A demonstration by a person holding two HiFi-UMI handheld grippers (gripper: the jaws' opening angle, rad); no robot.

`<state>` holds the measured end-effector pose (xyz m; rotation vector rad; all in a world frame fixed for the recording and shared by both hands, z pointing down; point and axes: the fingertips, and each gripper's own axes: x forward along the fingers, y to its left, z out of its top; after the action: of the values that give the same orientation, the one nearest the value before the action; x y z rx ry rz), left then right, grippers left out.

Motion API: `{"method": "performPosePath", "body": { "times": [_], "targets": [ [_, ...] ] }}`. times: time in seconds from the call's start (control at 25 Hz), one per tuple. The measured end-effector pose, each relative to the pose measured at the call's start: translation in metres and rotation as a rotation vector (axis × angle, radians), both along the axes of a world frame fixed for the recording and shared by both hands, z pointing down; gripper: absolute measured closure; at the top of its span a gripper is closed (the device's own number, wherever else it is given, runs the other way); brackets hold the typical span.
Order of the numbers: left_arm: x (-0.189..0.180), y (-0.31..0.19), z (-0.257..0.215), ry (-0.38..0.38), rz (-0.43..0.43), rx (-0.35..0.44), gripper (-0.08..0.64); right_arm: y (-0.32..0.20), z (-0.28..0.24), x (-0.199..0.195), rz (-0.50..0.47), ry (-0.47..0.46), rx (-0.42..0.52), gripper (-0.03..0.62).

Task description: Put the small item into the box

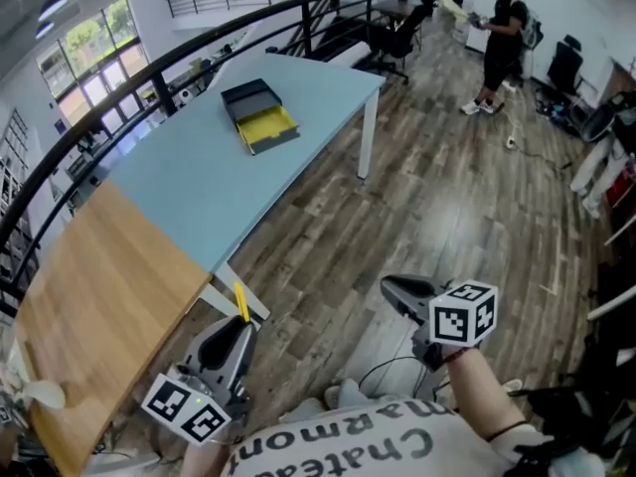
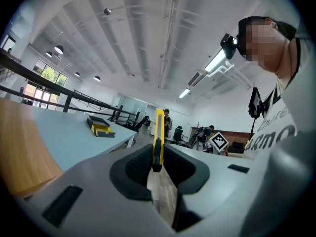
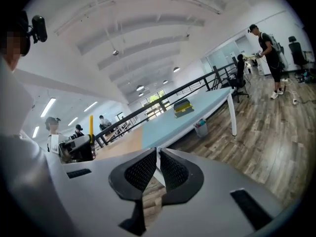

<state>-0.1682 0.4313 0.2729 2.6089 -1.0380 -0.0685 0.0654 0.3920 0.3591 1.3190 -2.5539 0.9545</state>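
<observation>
My left gripper (image 1: 237,328) is shut on a slim yellow-and-black utility knife (image 2: 158,138), which sticks up from the jaws; the same knife (image 1: 240,302) shows in the head view near the table's front corner. My right gripper (image 1: 399,291) is held low over the floor, its jaws closed with nothing between them; in its own view the pads (image 3: 143,169) nearly touch. An open black box with a yellow inside (image 1: 260,114) lies far off on the blue table (image 1: 199,182). That box (image 3: 181,106) is also seen small in the right gripper view.
A wooden tabletop (image 1: 84,316) adjoins the blue one at the left. A black railing (image 1: 119,97) runs behind the tables. A person (image 1: 502,38) stands at the far right by office chairs (image 1: 397,36). Wood floor (image 1: 447,197) lies between.
</observation>
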Motion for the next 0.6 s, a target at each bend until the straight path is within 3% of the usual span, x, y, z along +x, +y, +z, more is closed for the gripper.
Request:
{"method": "performPosePath", "body": {
  "times": [0.2, 0.6],
  "targets": [
    [0.011, -0.02, 0.003, -0.001, -0.027, -0.021, 0.495, -0.014, 0.025, 0.015, 0.005, -0.063, -0.059, 0.543],
    [0.025, -0.049, -0.003, 0.012, -0.027, -0.012, 0.494, -0.043, 0.004, 0.006, -0.044, -0.076, 0.001, 0.543]
  ]
}}
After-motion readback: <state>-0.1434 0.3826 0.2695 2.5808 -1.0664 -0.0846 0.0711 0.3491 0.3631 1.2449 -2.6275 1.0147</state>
